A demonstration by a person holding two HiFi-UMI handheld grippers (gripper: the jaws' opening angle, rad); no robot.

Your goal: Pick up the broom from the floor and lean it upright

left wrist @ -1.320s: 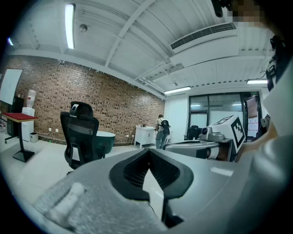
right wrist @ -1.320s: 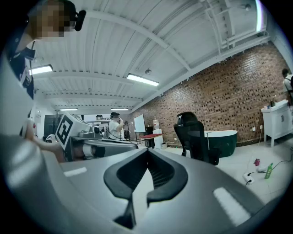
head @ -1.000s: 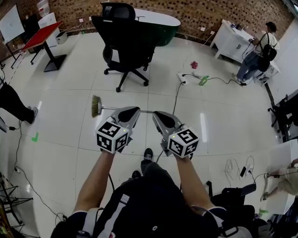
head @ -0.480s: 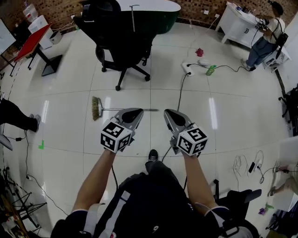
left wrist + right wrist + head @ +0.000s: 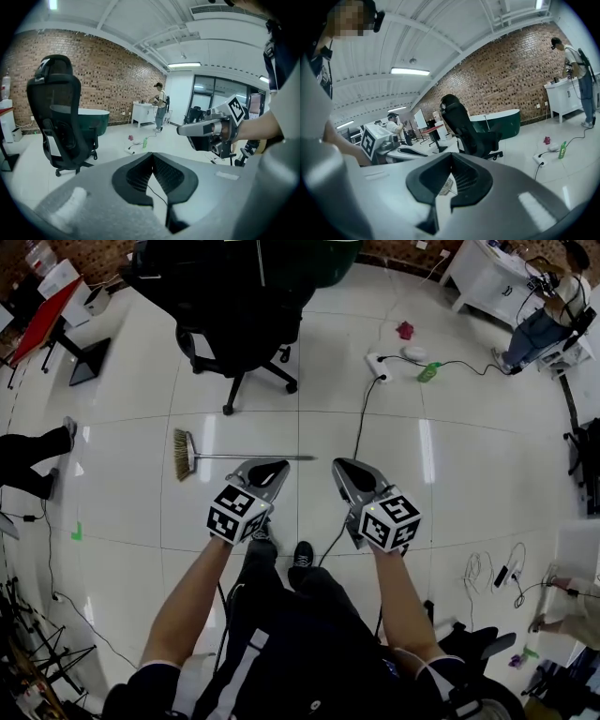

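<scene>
The broom (image 5: 220, 457) lies flat on the floor (image 5: 450, 474) just ahead of the left hand-held gripper (image 5: 267, 467) and the right hand-held gripper (image 5: 349, 470), both closed and empty, with lifting and leaning it upright not yet begun.

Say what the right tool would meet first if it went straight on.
Likely the broom on the floor: its bristle head shows just beyond the shut right tool. Depth is unclear; bare floor may come first.

broom (image 5: 216, 456) lies on the floor (image 5: 450, 465), in front of the chair (image 5: 234, 315).
</scene>
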